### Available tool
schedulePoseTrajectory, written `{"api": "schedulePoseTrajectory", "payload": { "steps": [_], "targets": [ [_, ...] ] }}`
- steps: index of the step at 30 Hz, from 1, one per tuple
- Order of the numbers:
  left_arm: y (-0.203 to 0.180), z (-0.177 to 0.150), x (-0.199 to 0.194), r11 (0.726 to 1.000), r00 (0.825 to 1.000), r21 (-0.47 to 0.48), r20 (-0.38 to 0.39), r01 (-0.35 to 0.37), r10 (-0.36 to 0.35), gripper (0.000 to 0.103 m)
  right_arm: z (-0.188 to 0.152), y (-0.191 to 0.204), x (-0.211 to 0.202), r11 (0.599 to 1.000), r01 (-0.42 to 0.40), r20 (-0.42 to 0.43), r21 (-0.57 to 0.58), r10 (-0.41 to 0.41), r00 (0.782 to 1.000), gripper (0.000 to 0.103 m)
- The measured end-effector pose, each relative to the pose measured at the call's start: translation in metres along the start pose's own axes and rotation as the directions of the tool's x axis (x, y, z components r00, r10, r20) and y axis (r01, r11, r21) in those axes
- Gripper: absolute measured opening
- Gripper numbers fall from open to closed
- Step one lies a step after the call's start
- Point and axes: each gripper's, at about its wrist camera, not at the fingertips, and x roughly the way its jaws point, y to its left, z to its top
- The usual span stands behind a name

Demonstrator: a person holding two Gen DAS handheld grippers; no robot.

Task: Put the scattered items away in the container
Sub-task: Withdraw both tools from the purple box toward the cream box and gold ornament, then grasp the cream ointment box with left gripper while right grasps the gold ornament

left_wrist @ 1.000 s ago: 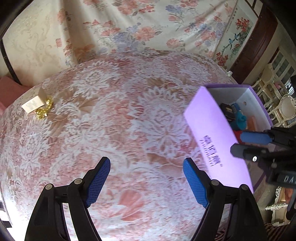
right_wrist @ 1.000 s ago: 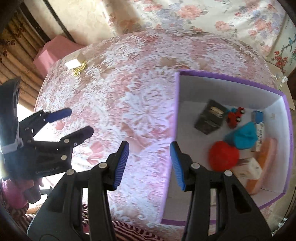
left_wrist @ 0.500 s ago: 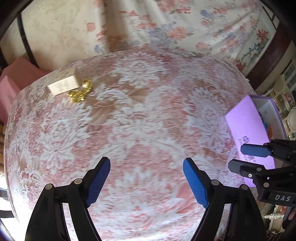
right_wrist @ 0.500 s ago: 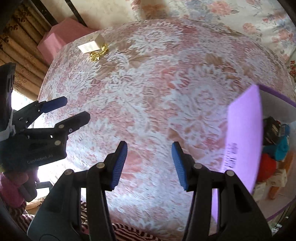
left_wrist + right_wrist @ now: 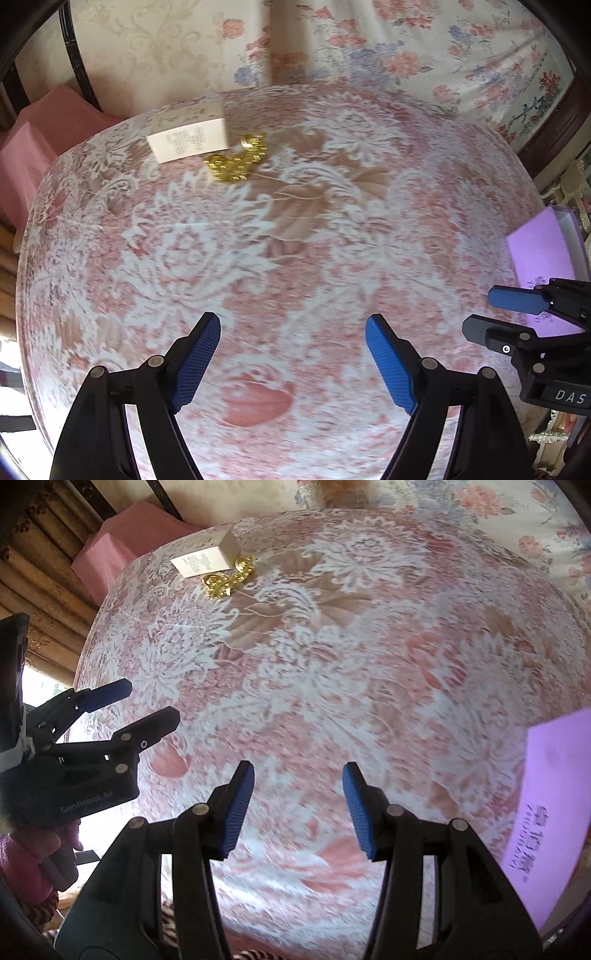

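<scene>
A small white box [image 5: 188, 138] and a gold ornament [image 5: 238, 162] lie side by side at the far left of the lace-covered table [image 5: 295, 240]; both also show in the right wrist view, the box [image 5: 205, 559] and the ornament [image 5: 227, 579]. The purple container [image 5: 543, 251] stands at the right edge, its outer wall [image 5: 554, 812] facing me, its contents hidden. My left gripper [image 5: 293, 360] is open and empty above the near table. My right gripper [image 5: 297, 803] is open and empty, to the right of the left one.
A pink block [image 5: 40, 133] sits beyond the table's far left edge. A floral curtain [image 5: 369, 44] hangs behind the table. Dark wooden furniture [image 5: 546, 122] stands at the far right.
Both grippers have swung left, away from the purple container and toward the white box and gold ornament, which now look larger and nearer. The container has slid to the right edge of both views.
</scene>
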Motion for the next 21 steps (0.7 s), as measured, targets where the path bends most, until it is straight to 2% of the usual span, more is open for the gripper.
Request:
{"api": "schedulePoseTrajectory", "payload": {
  "steps": [9, 21],
  "targets": [
    [0.05, 0.034, 0.021, 0.996, 0.996, 0.024, 0.01, -0.087, 0.087, 0.081, 0.043, 0.031, 0.033, 1.0, -0.026, -0.016, -0.001, 0.026, 1.0, 0.053],
    [0.086, 0.076, 0.049, 0.991, 0.992, 0.032, 0.023, -0.128, 0.128, 0.081, 0.082, 0.041, 0.073, 0.998, -0.052, -0.052, 0.044, 0.054, 0.997, 0.053]
  ]
}}
